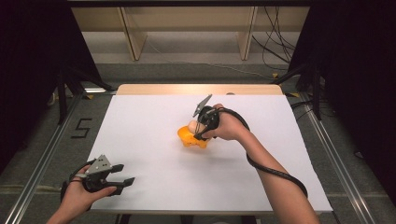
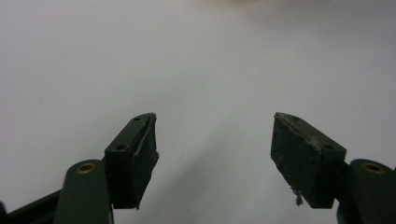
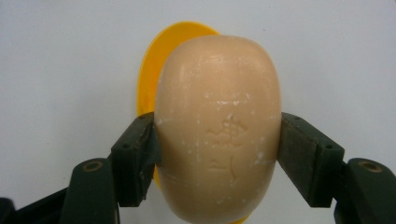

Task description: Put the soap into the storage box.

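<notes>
Desk (image 1: 149, 140), one: wide, flat, covered in white sheet; wooden edge at the far side.

Hand-held grippers, two: black, two-jaw. Left hand-held gripper (image 1: 122, 181) rests at the near left corner of the desk, jaws spread wide with nothing between them. Right hand-held gripper (image 3: 219, 140) sits near the desk's middle, pointing down, its pads pressed on both flanks of the soap.

Soap dish (image 3: 152, 74), one: bright yellow plastic, oval, lying on the desk directly under the soap.

Soap bar (image 3: 219, 126), one: beige, rounded oval, stamped mark on its face, clamped in the right hand-held gripper over the dish; whether it touches the dish cannot be told.

Progress, judged: the grip on the soap is made. Either lifting it clear or setting it down and letting go remains; which of these is intended cannot be told.
</notes>
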### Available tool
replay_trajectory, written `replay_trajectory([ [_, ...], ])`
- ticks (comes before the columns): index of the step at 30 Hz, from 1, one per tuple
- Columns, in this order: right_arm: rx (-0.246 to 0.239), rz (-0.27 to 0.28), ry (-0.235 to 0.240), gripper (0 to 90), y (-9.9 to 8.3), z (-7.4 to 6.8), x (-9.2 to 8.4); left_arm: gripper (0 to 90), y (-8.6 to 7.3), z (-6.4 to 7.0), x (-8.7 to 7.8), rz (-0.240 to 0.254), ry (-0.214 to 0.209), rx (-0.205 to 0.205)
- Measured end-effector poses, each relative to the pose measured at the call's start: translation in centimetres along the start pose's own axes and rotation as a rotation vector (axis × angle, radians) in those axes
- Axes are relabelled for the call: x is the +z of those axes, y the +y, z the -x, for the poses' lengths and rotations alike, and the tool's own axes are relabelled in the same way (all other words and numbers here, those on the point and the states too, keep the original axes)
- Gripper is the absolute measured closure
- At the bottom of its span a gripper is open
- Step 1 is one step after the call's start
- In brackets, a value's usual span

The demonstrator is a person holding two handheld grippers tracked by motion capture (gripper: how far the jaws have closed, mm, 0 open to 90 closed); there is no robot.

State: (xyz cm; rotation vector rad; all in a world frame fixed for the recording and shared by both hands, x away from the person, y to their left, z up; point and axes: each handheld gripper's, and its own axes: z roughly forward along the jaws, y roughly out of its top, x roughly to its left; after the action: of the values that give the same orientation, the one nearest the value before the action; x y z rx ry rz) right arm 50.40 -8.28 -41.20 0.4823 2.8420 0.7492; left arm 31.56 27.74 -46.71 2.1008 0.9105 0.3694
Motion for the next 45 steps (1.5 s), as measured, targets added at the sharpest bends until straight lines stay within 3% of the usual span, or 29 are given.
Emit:
replay_trajectory([
  [22, -0.007, -0.028, -0.002, 33.3, 0.2, 0.0, 0.6, 31.2, 0.0, 0.0, 0.0, -0.002, -0.002, 0.001],
  [25, 0.005, -0.008, 0.008, 33.2, 0.3, 0.0, 0.5, 31.2, 0.0, 0.0, 0.0, -0.003, -0.003, 0.001],
  [26, 0.013, 0.011, 0.016, 32.9, 0.4, 0.0, 0.4, 31.2, 0.0, 0.1, 0.1, -0.003, -0.004, -0.018],
  [27, 0.017, 0.008, 0.012, 32.4, 0.5, 0.0, 0.1, 31.2, 0.0, 0.0, 0.0, -0.003, -0.003, 0.0],
  [28, 0.017, 0.008, 0.012, 32.4, 0.5, 0.0, 0.1, 31.2, 0.0, 0.1, 0.2, 0.015, -0.005, -0.017],
  [32, 0.018, 0.017, 0.018, 32.6, 0.5, -0.1, -0.1, 31.2, 0.0, 0.1, 0.1, 0.014, -0.004, -0.016],
  [41, 0.036, 0.073, -0.012, 42.0, -0.2, -0.6, -1.1, 31.2, 0.0, 0.1, 0.1, 0.005, 0.001, -0.01],
  [45, 0.078, 0.104, -0.05, 51.0, -0.9, -1.1, -2.2, 31.2, 0.0, 0.1, 0.1, 0.003, -0.004, -0.01],
])
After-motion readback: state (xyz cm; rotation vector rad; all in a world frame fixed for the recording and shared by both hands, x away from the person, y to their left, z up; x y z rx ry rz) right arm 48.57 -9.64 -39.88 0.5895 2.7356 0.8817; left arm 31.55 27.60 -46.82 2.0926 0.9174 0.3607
